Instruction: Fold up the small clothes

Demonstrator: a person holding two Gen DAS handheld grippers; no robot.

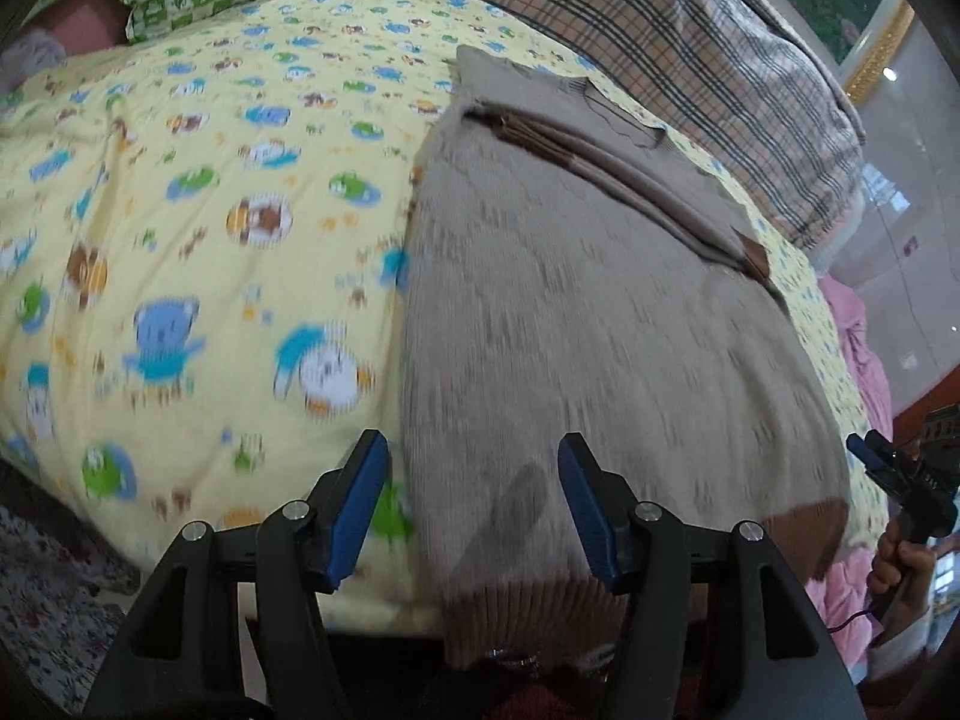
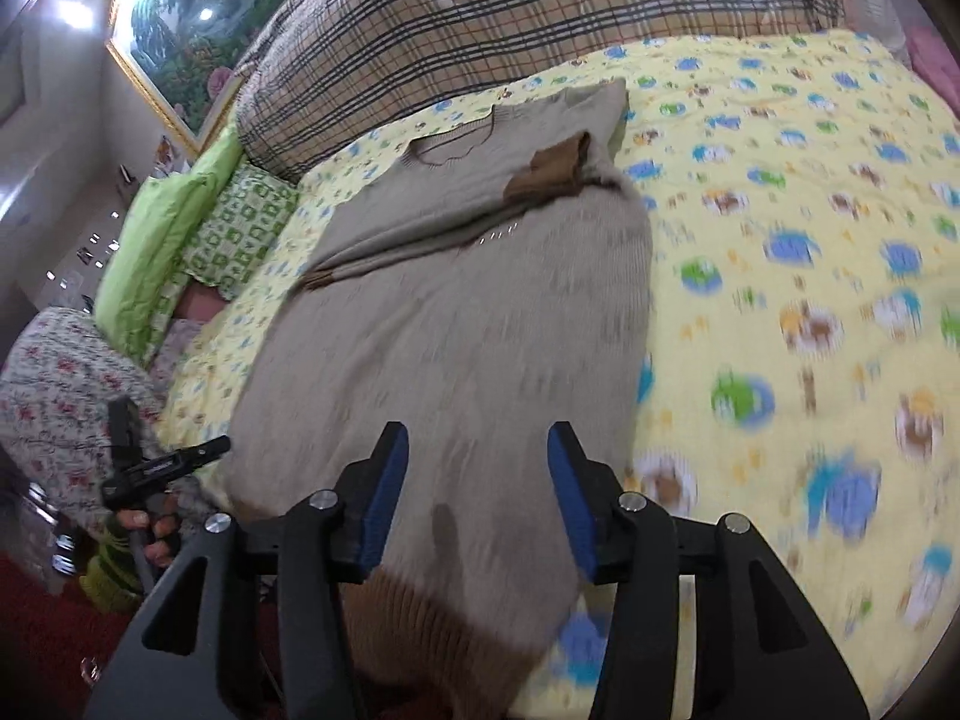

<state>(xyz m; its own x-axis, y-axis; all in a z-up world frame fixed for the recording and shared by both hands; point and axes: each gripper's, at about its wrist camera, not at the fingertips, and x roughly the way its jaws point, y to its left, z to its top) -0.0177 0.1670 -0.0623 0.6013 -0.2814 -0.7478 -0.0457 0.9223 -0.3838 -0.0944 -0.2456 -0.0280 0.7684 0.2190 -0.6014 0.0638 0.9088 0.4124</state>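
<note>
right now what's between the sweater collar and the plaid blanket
Only a bare strip of yellow cartoon quilt separates the sweater collar from the plaid blanket, clearest in the right wrist view.

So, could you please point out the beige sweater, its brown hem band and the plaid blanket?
Beige sweater (image 1: 600, 312): left wrist view, middle of the body.
Brown hem band (image 2: 432, 618): right wrist view, ribbed edge nearest the camera.
Plaid blanket (image 2: 480, 18): right wrist view, centre of the checked fabric.

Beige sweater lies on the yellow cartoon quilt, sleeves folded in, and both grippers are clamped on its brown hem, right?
Not quite. The sweater does lie on the yellow quilt with sleeves folded in, but neither gripper is clamped. The left gripper and the right gripper both stand open over the hem end with nothing between the pads, as each wrist view shows.
</note>
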